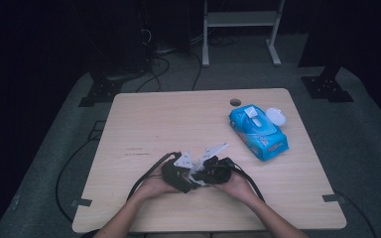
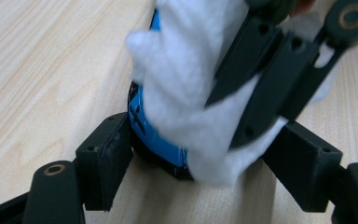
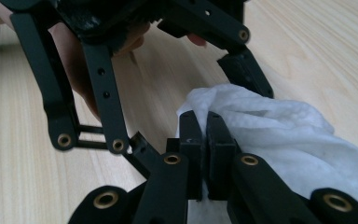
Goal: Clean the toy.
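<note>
A white wipe [image 3: 279, 126] is pinched between the jaws of my right gripper [image 3: 204, 126], which is shut on it. In the left gripper view the wipe [image 2: 186, 79] drapes over a small blue and black object [image 2: 151, 133]. That object sits between the pads of my left gripper [image 2: 205, 156]: the left pad [image 2: 109, 158] presses its side, and the wipe covers its other side against the right pad. The right gripper [image 2: 230, 119] reaches in from the upper right. In the high view both grippers [image 1: 181, 173] [image 1: 213, 171] meet low over the table's front middle.
A blue pack of wipes [image 1: 258, 131] lies at the right of the wooden table [image 1: 154, 119], with a white round lid [image 1: 276, 116] beside it. A cable hole [image 1: 235, 102] sits near the far edge. Cables trail back from both grippers toward the person.
</note>
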Available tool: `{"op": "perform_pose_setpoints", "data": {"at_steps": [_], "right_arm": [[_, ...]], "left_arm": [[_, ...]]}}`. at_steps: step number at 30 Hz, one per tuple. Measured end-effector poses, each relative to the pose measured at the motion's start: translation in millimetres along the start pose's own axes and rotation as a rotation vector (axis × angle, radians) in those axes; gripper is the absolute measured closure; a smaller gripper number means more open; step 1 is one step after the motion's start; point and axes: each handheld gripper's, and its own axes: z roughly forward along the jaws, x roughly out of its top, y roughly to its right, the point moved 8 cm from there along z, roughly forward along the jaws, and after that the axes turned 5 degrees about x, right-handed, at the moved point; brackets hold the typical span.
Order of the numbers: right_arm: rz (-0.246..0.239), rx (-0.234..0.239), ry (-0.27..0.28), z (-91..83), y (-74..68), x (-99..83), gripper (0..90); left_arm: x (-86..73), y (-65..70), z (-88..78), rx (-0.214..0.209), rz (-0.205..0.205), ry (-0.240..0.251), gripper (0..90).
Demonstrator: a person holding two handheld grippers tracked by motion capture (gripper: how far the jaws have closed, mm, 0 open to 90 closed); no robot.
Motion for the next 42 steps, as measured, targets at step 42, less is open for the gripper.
{"op": "perform_pose_setpoints", "data": {"at_steps": [42], "right_arm": [[-0.005,-0.170,-0.002,-14.6,40.8,6.8,83.2]], "left_arm": [[0.6,-0.4,1.0,0.002,0.008,-0.002,24.6]]}}
